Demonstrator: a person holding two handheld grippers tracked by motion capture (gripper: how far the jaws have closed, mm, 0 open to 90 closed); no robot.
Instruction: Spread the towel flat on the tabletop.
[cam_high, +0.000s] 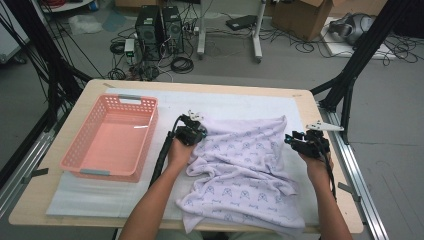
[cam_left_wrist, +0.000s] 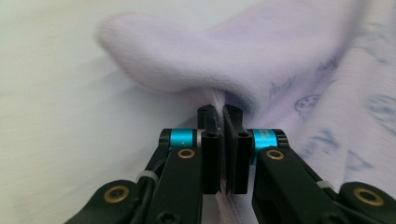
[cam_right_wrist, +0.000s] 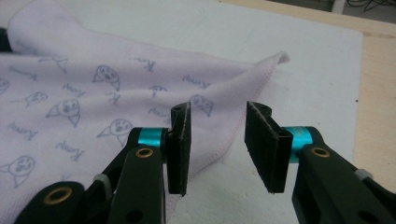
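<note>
A pale lilac towel (cam_high: 245, 160) printed with small cat faces lies rumpled on the white mat (cam_high: 230, 102), its near end hanging over the table's front edge. My left gripper (cam_high: 200, 131) is at the towel's far left corner. In the left gripper view it (cam_left_wrist: 223, 112) is shut on a pinched fold of the towel (cam_left_wrist: 280, 60), with cloth squeezed between the pads. My right gripper (cam_high: 289, 139) hovers at the towel's right edge. In the right gripper view it (cam_right_wrist: 217, 140) stands open beside the hem of the towel (cam_right_wrist: 93, 84), nothing between the pads.
A pink plastic basket (cam_high: 152, 135) stands with nothing in it on the left of the mat. The wooden table (cam_high: 50, 170) shows bare around the mat. Black frame posts, cables and computer towers (cam_high: 160, 30) lie beyond the far edge.
</note>
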